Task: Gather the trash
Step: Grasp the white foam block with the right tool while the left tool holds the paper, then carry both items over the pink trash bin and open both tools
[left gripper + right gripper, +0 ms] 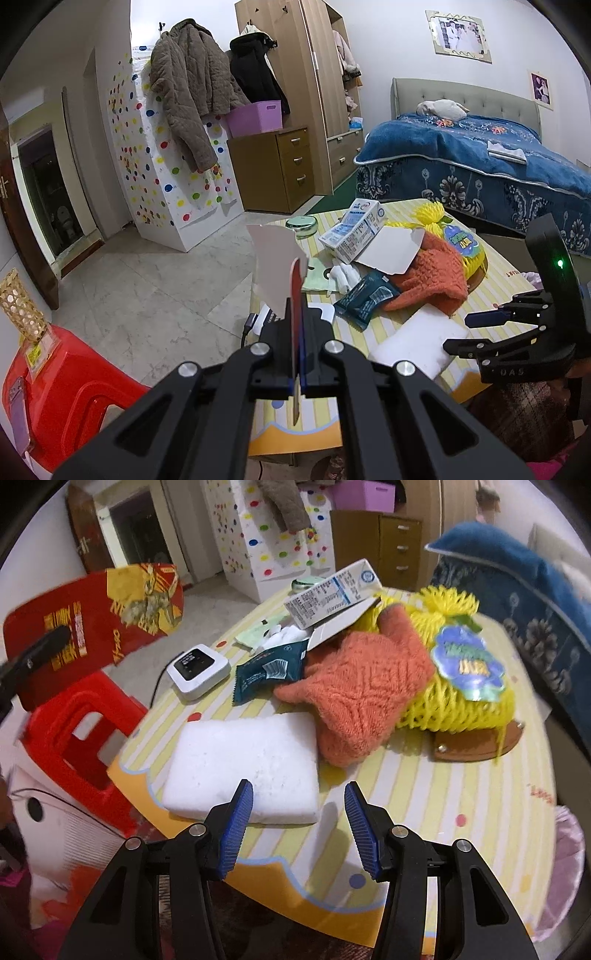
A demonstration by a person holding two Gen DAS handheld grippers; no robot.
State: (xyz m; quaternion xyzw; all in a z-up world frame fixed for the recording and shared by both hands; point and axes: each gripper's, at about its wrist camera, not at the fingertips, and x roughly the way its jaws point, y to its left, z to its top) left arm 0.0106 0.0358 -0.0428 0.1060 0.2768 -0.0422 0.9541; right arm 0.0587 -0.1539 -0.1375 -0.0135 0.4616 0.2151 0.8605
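Note:
My left gripper (296, 332) is shut on a red printed card (295, 288), held edge-on left of the table; the right wrist view shows the card's face (110, 609). My right gripper (298, 786) is open, empty, and hovers over the near right corner of a white foam block (240, 760) on the striped table (424, 812). It also shows at the right of the left wrist view (487, 321). Behind the foam lie a dark teal wrapper (269, 672), crumpled tissue (343, 275), a milk carton (332, 590) and a white card piece (388, 254).
An orange knitted piece (362, 686) and a yellow net bag (461, 686) fill the table's middle. A white device with a cable (197, 670) sits at its left edge. A red stool (81, 731) stands beside the table, and a blue bed (480, 158) behind it.

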